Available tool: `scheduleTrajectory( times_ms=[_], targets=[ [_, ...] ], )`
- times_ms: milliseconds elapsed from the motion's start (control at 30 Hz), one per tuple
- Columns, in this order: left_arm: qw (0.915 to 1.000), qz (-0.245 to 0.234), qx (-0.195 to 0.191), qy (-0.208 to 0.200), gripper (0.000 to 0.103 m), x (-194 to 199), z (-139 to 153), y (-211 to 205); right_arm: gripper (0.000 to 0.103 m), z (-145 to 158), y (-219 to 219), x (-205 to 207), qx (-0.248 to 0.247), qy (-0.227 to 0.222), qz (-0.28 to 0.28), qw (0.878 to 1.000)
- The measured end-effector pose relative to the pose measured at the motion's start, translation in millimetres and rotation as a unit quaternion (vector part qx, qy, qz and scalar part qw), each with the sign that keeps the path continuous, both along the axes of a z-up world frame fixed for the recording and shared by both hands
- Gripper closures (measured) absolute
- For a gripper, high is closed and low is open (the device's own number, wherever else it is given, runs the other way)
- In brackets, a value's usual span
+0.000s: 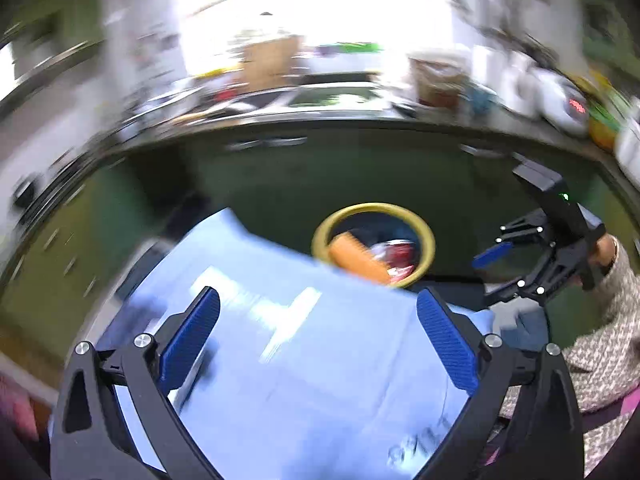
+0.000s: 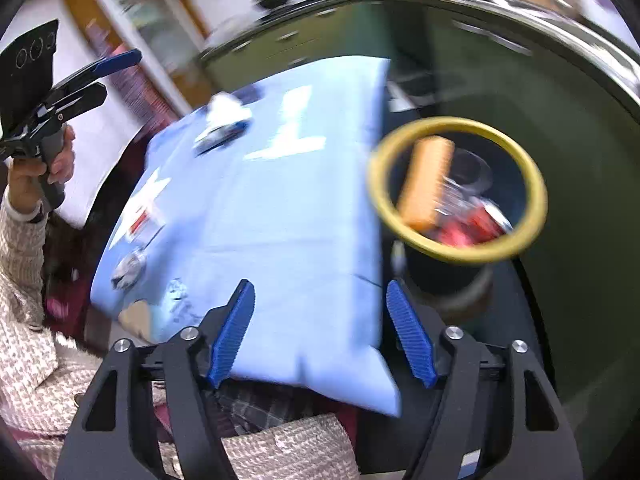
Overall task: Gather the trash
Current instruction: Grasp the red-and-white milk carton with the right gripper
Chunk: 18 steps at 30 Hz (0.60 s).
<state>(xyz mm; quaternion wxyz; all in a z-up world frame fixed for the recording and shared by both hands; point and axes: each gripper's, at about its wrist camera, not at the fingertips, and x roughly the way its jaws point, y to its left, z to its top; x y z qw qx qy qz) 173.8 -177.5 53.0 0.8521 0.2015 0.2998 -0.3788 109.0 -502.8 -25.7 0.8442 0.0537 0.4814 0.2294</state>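
Note:
A dark bin with a yellow rim (image 1: 428, 236) (image 2: 536, 184) stands beyond a table under a light blue cloth (image 1: 304, 360) (image 2: 280, 208). Inside it lie an orange packet (image 1: 358, 258) (image 2: 426, 182) and red wrappers (image 2: 468, 226). On the cloth lie a white and blue wrapper (image 2: 224, 124), a small crumpled piece (image 2: 128, 268) and a red and white scrap (image 2: 140, 220). My left gripper (image 1: 318, 336) is open and empty over the cloth; it also shows in the right wrist view (image 2: 116, 62). My right gripper (image 2: 320, 332) is open and empty at the cloth's near corner; it also shows in the left wrist view (image 1: 490, 276).
Dark green cabinets (image 1: 320, 176) with a cluttered counter (image 1: 440, 80) run behind the bin. The person's knit sleeves (image 2: 24, 264) and lap are close under both grippers. Both views are blurred by motion.

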Motion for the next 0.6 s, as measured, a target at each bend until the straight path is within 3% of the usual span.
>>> scheduleTrajectory(
  times_ms=[67,233,433,600],
  targets=[
    [0.9975,0.069,-0.014,-0.007,0.008,-16.4,0.6,44.1,0.033,4.7,33.7,7.7,-0.014,-0.004,0.041,0.999],
    [0.9742,0.221,-0.040,-0.025,0.007,-61.6,-9.1,145.6,0.033,11.8,152.6,28.1,-0.052,-0.016,0.167,0.984],
    [0.9419,0.327,-0.073,-0.018,0.007,-101.7,-36.3,223.1,0.029,3.1,282.1,47.0,-0.071,-0.027,0.284,0.956],
    [0.9192,0.379,-0.104,-0.024,0.007,-131.3,-54.1,267.5,0.029,-22.1,358.5,75.3,-0.115,-0.006,0.320,0.941]
  ],
)
